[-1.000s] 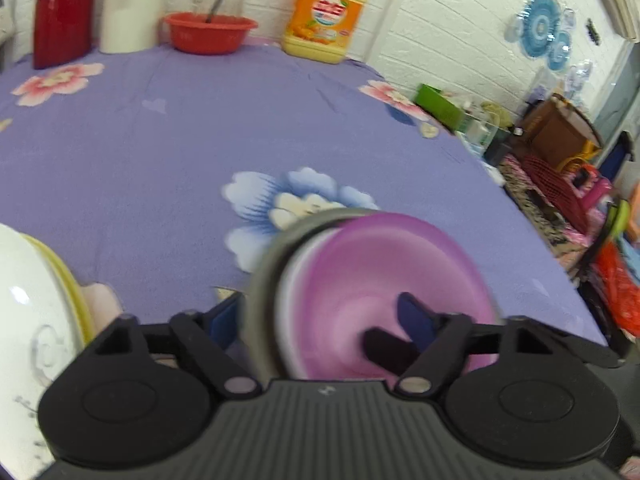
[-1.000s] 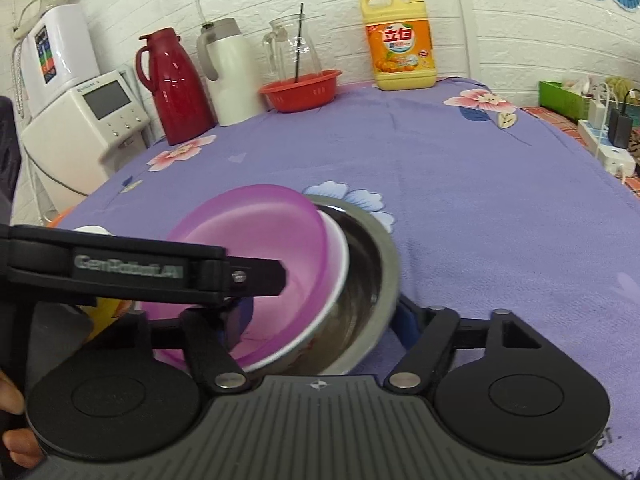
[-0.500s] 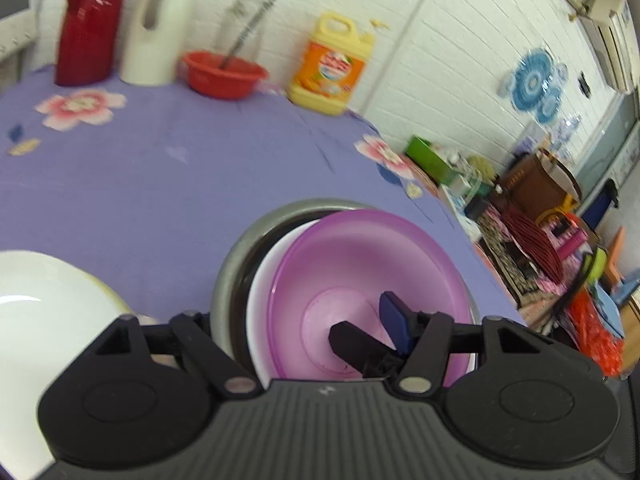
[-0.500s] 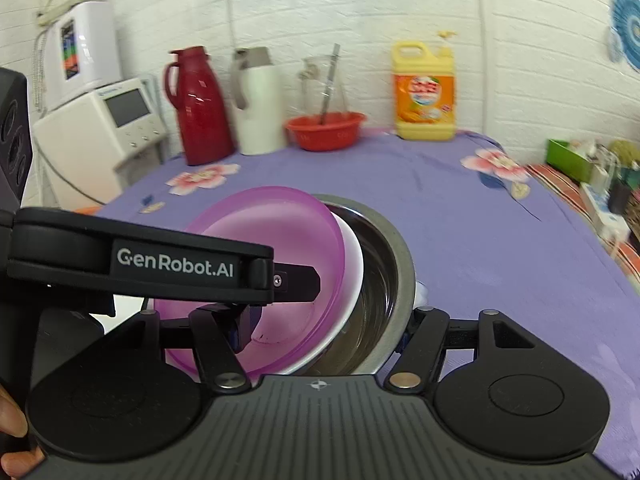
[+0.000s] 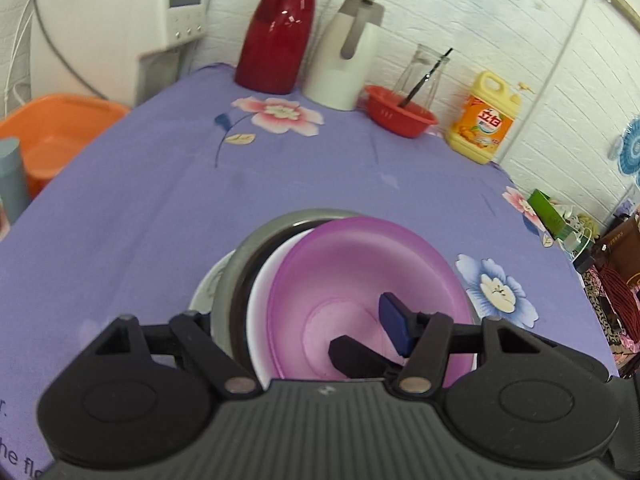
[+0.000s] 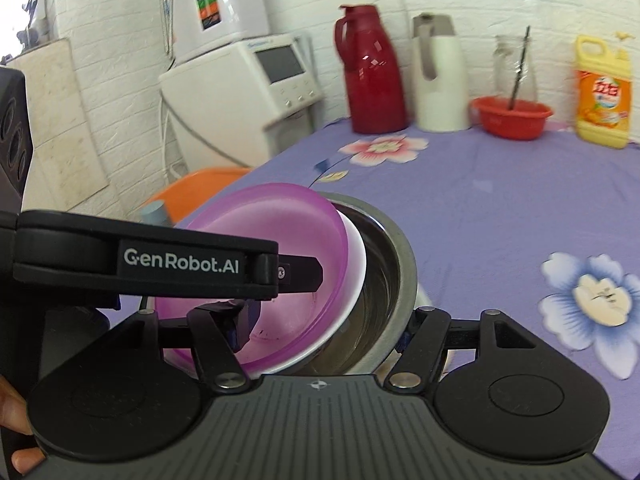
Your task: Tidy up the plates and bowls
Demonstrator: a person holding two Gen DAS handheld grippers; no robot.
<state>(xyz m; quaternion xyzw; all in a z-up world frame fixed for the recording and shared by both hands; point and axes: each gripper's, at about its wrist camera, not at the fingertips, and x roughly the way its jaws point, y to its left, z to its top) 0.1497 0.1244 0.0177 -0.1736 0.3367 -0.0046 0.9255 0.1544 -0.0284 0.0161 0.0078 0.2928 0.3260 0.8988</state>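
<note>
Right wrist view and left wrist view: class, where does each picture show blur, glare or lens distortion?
Right wrist view: the red thermos is smeared by motion blur, the brick wall lines bow. Left wrist view: sharper; highlights glint on the red thermos, table edges curve with fisheye distortion, and the purple bowl looks evenly lit.

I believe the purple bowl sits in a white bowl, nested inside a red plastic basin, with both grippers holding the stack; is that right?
Not quite: the purple bowl and white bowl nest inside a steel bowl, as the right wrist view shows. The red basin stands apart by the wall.
</note>
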